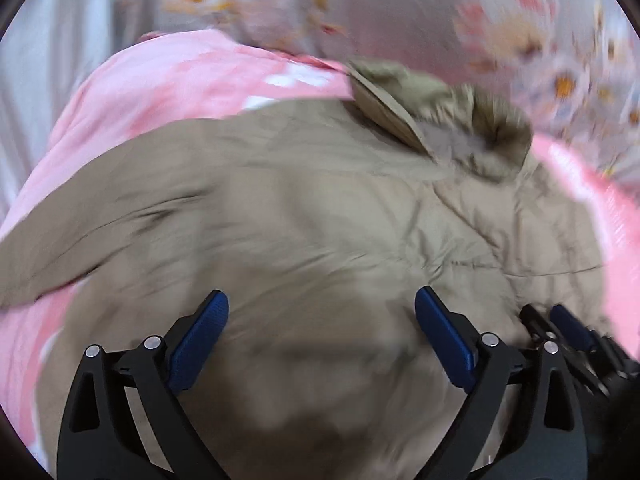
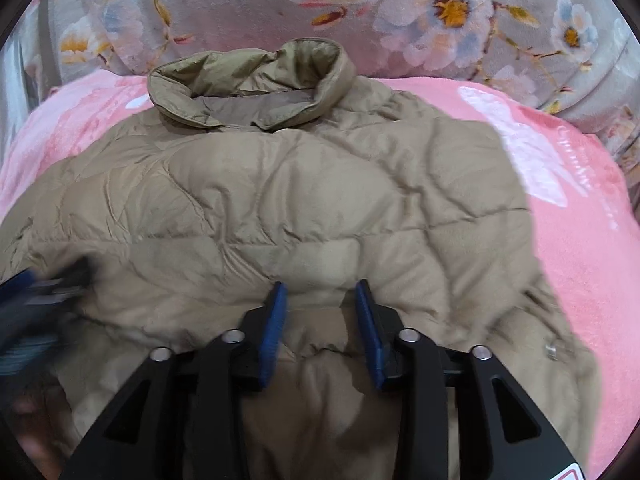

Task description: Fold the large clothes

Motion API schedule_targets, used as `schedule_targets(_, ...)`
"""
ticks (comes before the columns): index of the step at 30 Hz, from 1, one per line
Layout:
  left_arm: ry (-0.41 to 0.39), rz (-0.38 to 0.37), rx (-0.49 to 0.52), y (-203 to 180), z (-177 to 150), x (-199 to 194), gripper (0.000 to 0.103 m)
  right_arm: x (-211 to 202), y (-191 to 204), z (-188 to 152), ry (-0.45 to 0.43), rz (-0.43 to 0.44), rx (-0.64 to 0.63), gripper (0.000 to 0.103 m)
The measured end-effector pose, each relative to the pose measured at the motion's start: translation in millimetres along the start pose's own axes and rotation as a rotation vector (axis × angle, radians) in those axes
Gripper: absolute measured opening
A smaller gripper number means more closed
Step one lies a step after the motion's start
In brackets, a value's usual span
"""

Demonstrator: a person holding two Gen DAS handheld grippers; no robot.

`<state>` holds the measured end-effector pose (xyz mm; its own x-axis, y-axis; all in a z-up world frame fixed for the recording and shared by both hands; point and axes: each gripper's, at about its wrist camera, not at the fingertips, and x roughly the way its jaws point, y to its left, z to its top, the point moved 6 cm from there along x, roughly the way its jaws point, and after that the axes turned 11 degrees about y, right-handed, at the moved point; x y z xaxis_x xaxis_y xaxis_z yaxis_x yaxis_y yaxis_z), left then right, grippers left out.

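Note:
A tan quilted puffer jacket lies spread on a pink blanket, its collar at the far end. It also shows in the blurred left wrist view, collar at the upper right. My left gripper is open wide just above the jacket's lower part, nothing between its blue pads. My right gripper is open, its pads either side of a raised fold of the jacket. The right gripper shows at the left view's right edge; the left gripper shows blurred at the right view's left edge.
The pink blanket covers a bed. A grey floral quilt is bunched behind the jacket's collar. A small metal snap sits on the jacket's right edge.

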<state>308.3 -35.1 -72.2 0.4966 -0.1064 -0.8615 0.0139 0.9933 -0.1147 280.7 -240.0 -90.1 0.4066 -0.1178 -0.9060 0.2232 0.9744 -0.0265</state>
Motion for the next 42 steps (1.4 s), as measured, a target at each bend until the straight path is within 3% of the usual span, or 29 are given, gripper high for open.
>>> schedule_targets(3, -0.071, -0.015, -0.103, 70, -14, -54, 0.097, -38, 4, -21, -0.048, 0.081, 0.043, 0.059)
schedule_targets(6, -0.079, 0.065, -0.265, 166, -30, -78, 0.098, -67, 20, -49, -0.075, 0.097, 0.001, 0.06)
schedule_targets(9, -0.048, 0.164, -0.452, 265, -49, -85, 0.097, -88, 39, -74, -0.099, 0.106, -0.063, 0.063)
schedule_targets(11, -0.01, 0.186, -0.549, 316, -62, -83, 0.096, -95, 50, -89, -0.096, 0.124, -0.088, 0.064)
schedule_targets(14, 0.001, 0.121, -0.705, 371, -78, -79, 0.095, -99, 61, -102, -0.071, 0.154, -0.096, 0.064)
schedule_targets(17, 0.014, 0.02, -0.808, 391, -81, -67, 0.094, -104, 71, -113, -0.062, 0.16, -0.116, 0.064)
schedule_targets(21, -0.012, 0.009, -0.855, 394, -78, -64, 0.087, -113, 78, -120, -0.085, 0.117, -0.166, 0.064)
schedule_targets(23, 0.003, -0.001, -0.834, 389, -68, -63, 0.072, -112, 75, -122, -0.08, 0.112, -0.167, 0.065)
schedule_targets(27, 0.018, 0.027, -0.762, 379, -45, -68, 0.024, -104, 59, -125, -0.034, 0.14, -0.108, 0.065)
schedule_targets(29, 0.0, 0.044, -0.715, 368, -32, -79, 0.008, -100, 52, -125, -0.023, 0.142, -0.085, 0.065)
schedule_targets(32, -0.08, 0.042, -0.606, 331, 0, -111, 0.004, -98, 43, -124, -0.022, 0.132, -0.069, 0.065)
schedule_targets(35, -0.143, -0.01, -0.496, 286, 29, -141, 0.004, -94, 35, -123, -0.014, 0.129, -0.058, 0.065)
schedule_targets(38, -0.206, -0.091, -0.343, 211, 59, -172, 0.003, -90, 26, -124, -0.005, 0.13, -0.031, 0.065)
schedule_targets(41, -0.219, -0.203, -0.122, 100, 72, -187, 0.006, -87, 17, -124, 0.004, 0.135, 0.001, 0.065)
schedule_targets(42, -0.207, -0.23, -0.063, 70, 69, -184, 0.013, -87, 14, -124, 0.006, 0.135, 0.008, 0.065)
